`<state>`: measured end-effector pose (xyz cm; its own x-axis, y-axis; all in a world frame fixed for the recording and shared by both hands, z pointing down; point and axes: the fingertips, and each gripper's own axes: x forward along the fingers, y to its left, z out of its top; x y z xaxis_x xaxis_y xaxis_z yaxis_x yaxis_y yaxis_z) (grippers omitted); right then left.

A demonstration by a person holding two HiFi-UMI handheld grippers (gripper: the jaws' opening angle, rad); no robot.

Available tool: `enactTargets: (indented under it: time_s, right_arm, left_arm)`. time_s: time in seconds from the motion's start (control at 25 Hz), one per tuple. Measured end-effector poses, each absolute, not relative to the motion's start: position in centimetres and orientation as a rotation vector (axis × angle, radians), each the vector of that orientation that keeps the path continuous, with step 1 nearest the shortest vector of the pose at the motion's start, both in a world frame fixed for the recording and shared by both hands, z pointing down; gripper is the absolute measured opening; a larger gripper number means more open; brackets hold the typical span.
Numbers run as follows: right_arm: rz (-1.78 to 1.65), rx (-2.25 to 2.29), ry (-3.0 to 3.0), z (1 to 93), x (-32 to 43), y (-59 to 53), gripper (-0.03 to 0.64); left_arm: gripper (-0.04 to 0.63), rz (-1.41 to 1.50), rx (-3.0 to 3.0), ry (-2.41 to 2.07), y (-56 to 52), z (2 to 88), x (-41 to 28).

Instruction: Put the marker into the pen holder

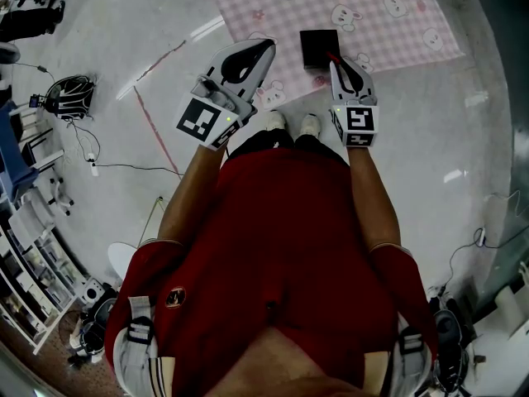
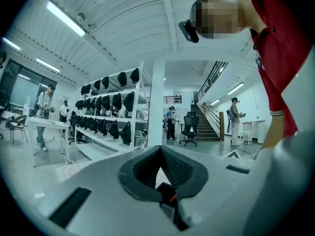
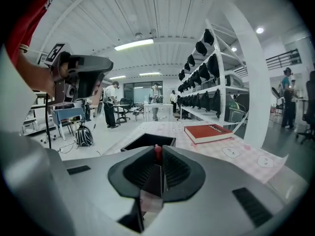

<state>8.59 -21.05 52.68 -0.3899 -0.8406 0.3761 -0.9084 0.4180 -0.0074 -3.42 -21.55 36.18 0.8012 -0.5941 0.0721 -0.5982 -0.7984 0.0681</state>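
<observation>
Right tongs: closed on the marker, whose red end sticks up just past the tips.
Marker's place: clamped between the pads, tilted down towards the pen holder. In the head view its red end sits just beside the holder's near right corner, outside the opening.
Left tongs: tips drawn together with nothing between them, held level and apart from the holder.
Pen holder: black, square and open-topped, standing on a pink checked cloth with bunny prints.
Beyond: a red book lies flat further along the cloth.
</observation>
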Motion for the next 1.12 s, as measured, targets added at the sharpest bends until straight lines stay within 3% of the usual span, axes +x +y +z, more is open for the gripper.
enactTargets:
  time_s: [0.44, 1.12]
  right_arm:
    - [0.29, 1.49, -2.358, 52.8, 8.6, -21.4, 0.044]
    - [0.264, 1.479, -2.422, 50.6, 8.6, -21.2, 0.112]
  left_arm:
    - [0.006, 0.072, 2.897, -0.961, -21.4, 36.2, -3.1]
    - [0.006, 0.066, 2.901, -0.939, -20.7, 36.4, -2.6]
